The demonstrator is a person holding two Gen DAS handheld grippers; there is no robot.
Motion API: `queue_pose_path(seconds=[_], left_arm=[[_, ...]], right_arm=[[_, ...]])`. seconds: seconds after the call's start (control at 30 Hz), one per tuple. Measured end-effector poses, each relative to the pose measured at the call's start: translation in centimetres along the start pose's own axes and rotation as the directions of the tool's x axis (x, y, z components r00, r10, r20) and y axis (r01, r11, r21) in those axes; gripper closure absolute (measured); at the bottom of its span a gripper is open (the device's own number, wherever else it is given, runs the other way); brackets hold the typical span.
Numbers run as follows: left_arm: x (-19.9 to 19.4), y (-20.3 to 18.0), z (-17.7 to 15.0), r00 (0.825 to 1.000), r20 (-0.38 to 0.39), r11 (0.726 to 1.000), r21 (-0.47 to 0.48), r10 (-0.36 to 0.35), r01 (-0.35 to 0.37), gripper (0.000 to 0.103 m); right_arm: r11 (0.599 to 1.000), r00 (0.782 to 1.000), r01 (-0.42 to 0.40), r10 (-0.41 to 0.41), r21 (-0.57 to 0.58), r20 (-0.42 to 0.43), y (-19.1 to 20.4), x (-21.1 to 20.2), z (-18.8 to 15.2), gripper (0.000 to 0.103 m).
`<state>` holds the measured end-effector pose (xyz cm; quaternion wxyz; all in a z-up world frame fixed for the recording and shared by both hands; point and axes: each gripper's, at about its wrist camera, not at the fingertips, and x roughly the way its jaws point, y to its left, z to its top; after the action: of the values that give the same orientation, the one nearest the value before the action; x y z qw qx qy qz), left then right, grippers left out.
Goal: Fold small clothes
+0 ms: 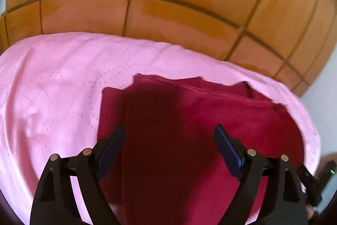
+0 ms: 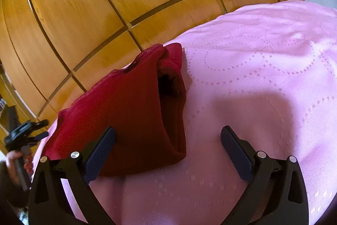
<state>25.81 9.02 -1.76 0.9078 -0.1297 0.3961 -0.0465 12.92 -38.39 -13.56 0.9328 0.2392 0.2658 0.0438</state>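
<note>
With the red garment (image 2: pixel 126 115) lying part-folded on the pink bedspread (image 2: pixel 263 77), both the left gripper (image 1: pixel 169 130) and right gripper (image 2: pixel 168 132) hover spread and empty — best pinch one loose edge squarely, then lay it over smoothly.

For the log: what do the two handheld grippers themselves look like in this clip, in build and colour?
Both match. The left gripper and right gripper have glossy black, curved plastic linkage arms with triangular cut-outs, joined by round silver pins. Each finger ends in a flat, dark navy, finely ribbed pad. No cables or printed markings show. In the right view, the person's hand appears bare.
</note>
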Motion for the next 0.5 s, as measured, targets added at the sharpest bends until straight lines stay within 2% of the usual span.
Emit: queue_pose_path(seconds=[0.1,0.17,0.3,0.37,0.5], left_arm=[[2.5,0.8,0.5,0.999,-0.023,0.999,-0.029,0.043,-0.044,0.017],[3.6,0.9,0.1,0.996,-0.027,0.996,-0.023,0.082,-0.082,0.017],[4.9,0.7,-2.1,0.994,0.003,0.993,0.032,0.111,-0.111,0.017],[4.9,0.6,-1.9,0.994,0.007,0.993,0.033,0.112,-0.112,0.017],[4.6,1.2,-1.9,0.997,0.015,0.997,0.000,0.076,-0.076,0.017]], right_arm=[[0.999,0.999,0.054,-0.054,-0.004,0.002,0.6,-0.7,0.7,0.006],[0.998,0.998,0.055,-0.054,-0.014,0.037,1.1,-1.3,1.6,0.015],[0.997,0.997,0.037,-0.032,-0.074,0.070,2.8,-1.2,5.2,0.015],[0.991,0.998,0.042,-0.035,-0.129,0.057,3.9,-0.1,7.0,0.016],[0.972,0.998,0.043,-0.053,-0.232,-0.039,6.0,4.6,10.4,0.021]])
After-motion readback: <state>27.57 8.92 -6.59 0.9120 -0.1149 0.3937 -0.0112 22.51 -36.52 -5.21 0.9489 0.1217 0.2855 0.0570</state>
